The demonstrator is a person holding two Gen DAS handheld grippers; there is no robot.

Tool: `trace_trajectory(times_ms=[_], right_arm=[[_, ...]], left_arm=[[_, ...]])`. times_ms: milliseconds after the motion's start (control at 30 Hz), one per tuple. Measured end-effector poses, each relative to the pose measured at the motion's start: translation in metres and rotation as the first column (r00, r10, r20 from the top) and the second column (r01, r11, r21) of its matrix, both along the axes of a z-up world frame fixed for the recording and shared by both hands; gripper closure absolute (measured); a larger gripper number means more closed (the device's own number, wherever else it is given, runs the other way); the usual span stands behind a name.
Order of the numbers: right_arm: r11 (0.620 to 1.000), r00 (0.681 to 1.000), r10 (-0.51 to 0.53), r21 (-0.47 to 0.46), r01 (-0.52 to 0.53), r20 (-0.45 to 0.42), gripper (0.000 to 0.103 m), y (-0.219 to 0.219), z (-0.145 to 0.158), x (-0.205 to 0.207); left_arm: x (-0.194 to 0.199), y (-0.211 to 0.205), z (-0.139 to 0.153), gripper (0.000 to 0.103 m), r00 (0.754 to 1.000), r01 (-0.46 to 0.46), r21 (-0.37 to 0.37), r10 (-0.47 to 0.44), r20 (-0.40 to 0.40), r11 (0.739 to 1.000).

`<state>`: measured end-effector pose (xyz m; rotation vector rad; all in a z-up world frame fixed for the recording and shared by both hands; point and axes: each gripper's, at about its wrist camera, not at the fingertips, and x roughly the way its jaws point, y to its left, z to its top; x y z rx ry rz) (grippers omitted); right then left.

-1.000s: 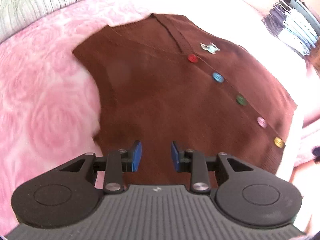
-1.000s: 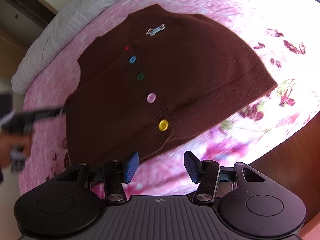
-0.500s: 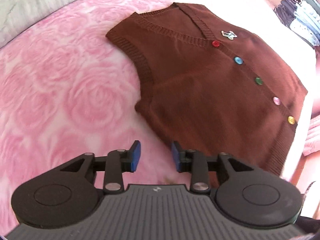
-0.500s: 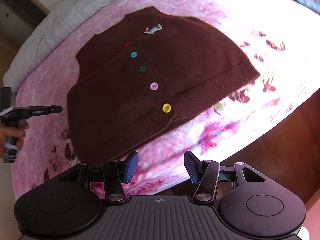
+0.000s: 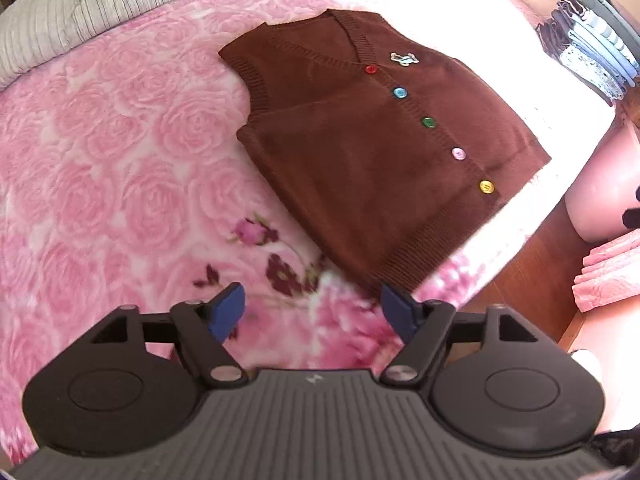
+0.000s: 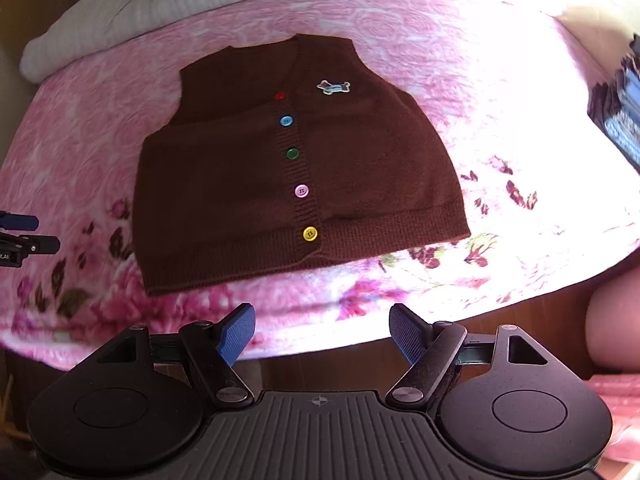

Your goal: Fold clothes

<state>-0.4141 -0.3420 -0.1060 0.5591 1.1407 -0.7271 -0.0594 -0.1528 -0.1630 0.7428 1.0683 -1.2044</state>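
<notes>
The left gripper [image 5: 316, 312] has its blue-padded fingers [image 5: 226, 312] spread wide with nothing between them, hovering above the bedspread just short of the vest's hem corner. The right gripper [image 6: 322, 334] is likewise spread wide and empty, its pads [image 6: 238, 334] poised at the bed's near edge, a little short of the vest's ribbed hem.

The brown knit vest [image 6: 248, 184] lies flat and unfolded, front side up, on the pink rose-patterned bedspread [image 5: 112, 152]. It is buttoned shut, with five coloured buttons in a row down its front: red nearest the V-neck, then blue, green [image 6: 293, 154], pink, and yellow [image 6: 310, 233] just above the hem. A small dog-shaped patch [image 6: 333, 87] sits on the chest beside the red button.

Beyond the vest's neckline, a striped grey quilt [image 5: 80, 12] lies bunched along the far side of the bedspread. Off past the vest's armhole on the patch side, a stack of folded clothes [image 5: 588, 36] rests near the bed's bright, washed-out edge. In the right wrist view the left gripper's tip shows at the frame's edge, well apart from the vest's other side seam.
</notes>
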Motion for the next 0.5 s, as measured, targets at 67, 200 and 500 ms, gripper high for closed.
trace_trajectory(times_ms=[67, 200, 500], right_arm=[[1.0, 1.0, 0.018, -0.019, -0.018, 0.006, 0.026, 0.006, 0.014, -0.007], [0.999, 1.0, 0.022, -0.048, -0.02, 0.023, 0.026, 0.014, 0.034, -0.02], [0.996, 0.996, 0.056, -0.067, -0.051, 0.069, 0.026, 0.027, 0.061, -0.032]], left_arm=[[-0.015, 0.004, 0.012, 0.017, 1.0, 0.015, -0.01, -0.015, 0.018, 1.0], [-0.04, 0.008, 0.034, 0.012, 0.997, 0.039, -0.039, -0.036, 0.071, 0.998], [-0.075, 0.012, 0.065, 0.012, 0.987, 0.076, -0.106, -0.06, 0.149, 0.991]])
